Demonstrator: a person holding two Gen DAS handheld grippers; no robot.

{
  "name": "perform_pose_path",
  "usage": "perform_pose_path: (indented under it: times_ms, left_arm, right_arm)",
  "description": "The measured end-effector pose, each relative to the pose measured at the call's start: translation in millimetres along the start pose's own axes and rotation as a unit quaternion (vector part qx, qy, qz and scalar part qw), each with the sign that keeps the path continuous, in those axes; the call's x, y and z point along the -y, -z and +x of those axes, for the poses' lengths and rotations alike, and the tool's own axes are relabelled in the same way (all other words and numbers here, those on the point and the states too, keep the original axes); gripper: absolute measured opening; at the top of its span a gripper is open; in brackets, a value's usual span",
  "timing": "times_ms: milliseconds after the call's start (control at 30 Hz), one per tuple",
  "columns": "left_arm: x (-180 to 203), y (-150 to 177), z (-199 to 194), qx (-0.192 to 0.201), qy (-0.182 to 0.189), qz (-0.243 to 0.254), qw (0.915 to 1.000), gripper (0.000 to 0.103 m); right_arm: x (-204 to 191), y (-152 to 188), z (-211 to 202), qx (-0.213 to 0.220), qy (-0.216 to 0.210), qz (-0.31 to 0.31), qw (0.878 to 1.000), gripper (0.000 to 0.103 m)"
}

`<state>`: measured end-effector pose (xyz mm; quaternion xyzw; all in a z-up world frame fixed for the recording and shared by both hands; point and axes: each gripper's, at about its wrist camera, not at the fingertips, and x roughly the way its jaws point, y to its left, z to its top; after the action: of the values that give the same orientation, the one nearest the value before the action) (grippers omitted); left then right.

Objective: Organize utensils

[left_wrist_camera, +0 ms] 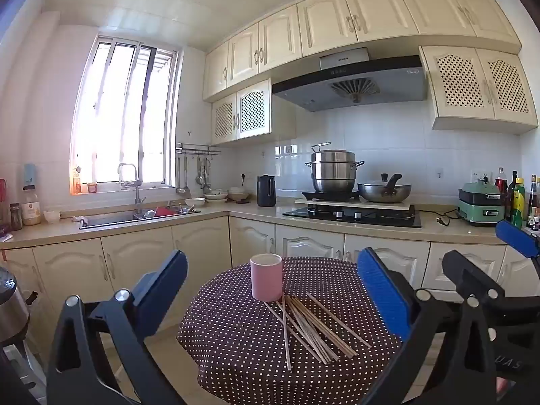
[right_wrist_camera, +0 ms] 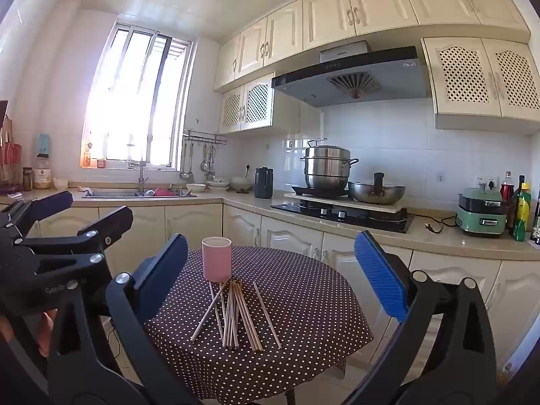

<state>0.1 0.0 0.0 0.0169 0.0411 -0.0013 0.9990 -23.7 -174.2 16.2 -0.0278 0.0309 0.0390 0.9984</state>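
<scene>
Chopsticks (left_wrist_camera: 312, 329) lay in loose crossed pile on round dotted table (left_wrist_camera: 236, 354), near its front edge, just in front of pink cup (left_wrist_camera: 266, 276). Long sticks pointed from cup toward front edge, fanned out. Left gripper (left_wrist_camera: 270, 298) and right gripper (right_wrist_camera: 271, 280) both wide open, empty, hanging above table. Risks: thin sticks could roll off edge; pinching crossed pile could scatter it; bump could tip cup.

A home kitchen is showing here: cream panelled wall cupboards (left_wrist_camera: 324, 27) are running above a grey range hood (left_wrist_camera: 351, 82), a stacked steel steamer pot (left_wrist_camera: 332, 170) is sitting on a black gas hob (left_wrist_camera: 354, 216), and a steel sink (left_wrist_camera: 111, 218) is lying under a bright barred window (left_wrist_camera: 125, 114).
</scene>
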Motion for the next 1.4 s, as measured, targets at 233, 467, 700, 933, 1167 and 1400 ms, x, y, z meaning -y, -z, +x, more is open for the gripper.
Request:
perform_pose_path:
  times_ms: [233, 467, 700, 933, 1167, 1400]
  left_arm:
    - [2, 1, 1, 0.000, -0.003, 0.000, 1.0000, 0.099]
    - [-1, 3, 2, -0.001, -0.002, -0.001, 1.0000, 0.099]
    - [-1, 2, 2, -0.002, -0.002, -0.002, 1.0000, 0.099]
    - [-4, 1, 1, -0.004, -0.002, -0.003, 1.0000, 0.099]
    - [-6, 3, 2, -0.004, -0.001, -0.004, 1.0000, 0.099]
    - [-8, 4, 4, -0.004, 0.000, -0.004, 1.0000, 0.099]
  right_arm:
    - [1, 3, 2, -0.001, 0.000, 0.002, 1.000, 0.097]
    - [2, 3, 2, -0.002, 0.000, 0.001, 1.000, 0.097]
    - [2, 2, 3, -0.003, 0.000, 0.001, 1.000, 0.097]
    - [-5, 10, 5, -0.004, -0.001, 0.001, 1.000, 0.097]
    - [-4, 10, 5, -0.004, -0.001, 0.002, 1.000, 0.097]
    - [-4, 10, 4, -0.004, -0.001, 0.002, 1.000, 0.097]
